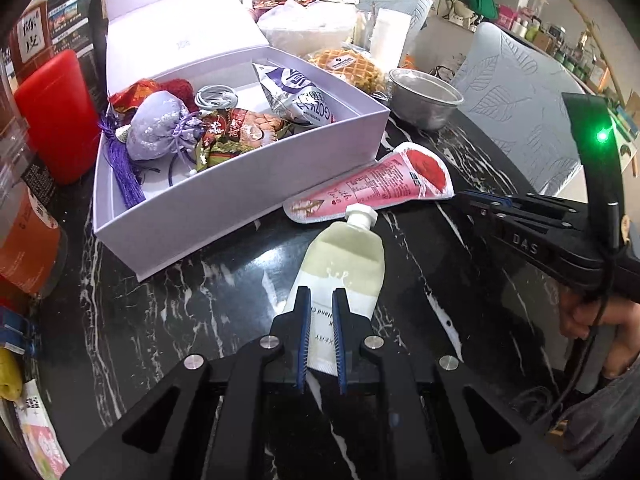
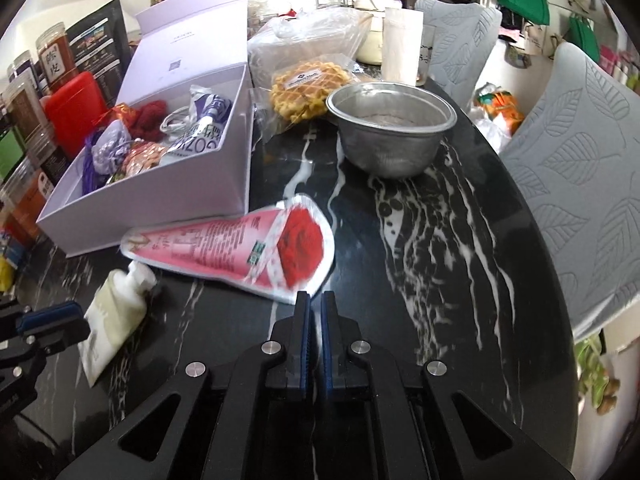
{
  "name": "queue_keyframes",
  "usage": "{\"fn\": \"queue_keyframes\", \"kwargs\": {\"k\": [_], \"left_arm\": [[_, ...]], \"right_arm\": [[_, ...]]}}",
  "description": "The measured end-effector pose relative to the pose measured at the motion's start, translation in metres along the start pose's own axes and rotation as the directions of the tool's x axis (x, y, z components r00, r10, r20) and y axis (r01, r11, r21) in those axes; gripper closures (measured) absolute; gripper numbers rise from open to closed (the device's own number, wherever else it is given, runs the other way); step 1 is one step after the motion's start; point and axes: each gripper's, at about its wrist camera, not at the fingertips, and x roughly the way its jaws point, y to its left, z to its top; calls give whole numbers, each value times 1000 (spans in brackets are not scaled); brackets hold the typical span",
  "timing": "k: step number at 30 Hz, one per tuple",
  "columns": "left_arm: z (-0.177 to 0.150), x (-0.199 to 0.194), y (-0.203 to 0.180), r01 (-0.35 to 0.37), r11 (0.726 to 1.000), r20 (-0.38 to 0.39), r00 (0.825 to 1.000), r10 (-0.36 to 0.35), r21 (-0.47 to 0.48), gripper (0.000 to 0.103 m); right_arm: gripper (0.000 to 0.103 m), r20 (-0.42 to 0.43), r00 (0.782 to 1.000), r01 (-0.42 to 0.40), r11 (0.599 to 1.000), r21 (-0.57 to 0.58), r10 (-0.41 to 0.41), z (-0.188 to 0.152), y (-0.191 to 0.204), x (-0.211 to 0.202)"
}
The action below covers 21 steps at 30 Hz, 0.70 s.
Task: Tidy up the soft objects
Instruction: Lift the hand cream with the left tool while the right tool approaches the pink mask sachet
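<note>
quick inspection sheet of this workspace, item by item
surface: black marble table with white veins
job's things: pale tube and pink cone pouch lie on the table beside the open white box; inside the box are a purple sachet, snack packs and more
clutter: metal bowl, bagged waffles, red container, jars at the left
grippers: left gripper shut on the pale tube; right gripper shut at the cone pouch's edge, grip unclear
cables: white coiled cable in the box; a black lead on the right gripper
surroundings: grey leaf-pattern chairs, green bags hanging behind
</note>
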Motion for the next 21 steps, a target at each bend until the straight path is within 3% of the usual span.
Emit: {"fn": "queue_keyframes", "kwargs": {"k": [1, 2, 4, 5, 6, 8, 11, 20, 21], "left_arm": [[-1, -1, -1, -9, 1000, 2, 1000, 9, 9, 87], [-1, -2, -1, -23, 1000, 7, 1000, 22, 15, 75], [-2, -6, -1, -39, 999, 26, 999, 39, 16, 47], [-3, -9, 0, -37, 999, 40, 999, 37, 10, 25], [-3, -13, 2, -35, 999, 59, 998, 35, 3, 12], [-4, -19, 2, -50, 999, 86, 995, 50, -2, 4], [-2, -17, -1, -65, 998, 86, 994, 63, 21, 4], [1, 2, -8, 12, 999, 71, 997, -14, 31, 4], [2, 4, -9, 17, 999, 71, 997, -19, 32, 4]], "right_arm": [[97, 0, 1000, 1, 1000, 0, -1, -2, 0, -2], [97, 0, 1000, 4, 1000, 0, -4, -5, 1, -3], [97, -1, 1000, 8, 1000, 3, -8, -8, 0, -7], [97, -2, 1000, 8, 1000, 7, -8, -11, 0, -9], [97, -2, 1000, 9, 1000, 12, -8, -12, 0, -11], [97, 4, 1000, 9, 1000, 15, -9, -15, -1, -16], [97, 19, 1000, 16, 1000, 18, -16, -16, -2, -23], [96, 45, 998, 39, 999, 8, -39, -10, -4, -32], [92, 43, 998, 39, 999, 7, -39, -10, -4, -31]]}}
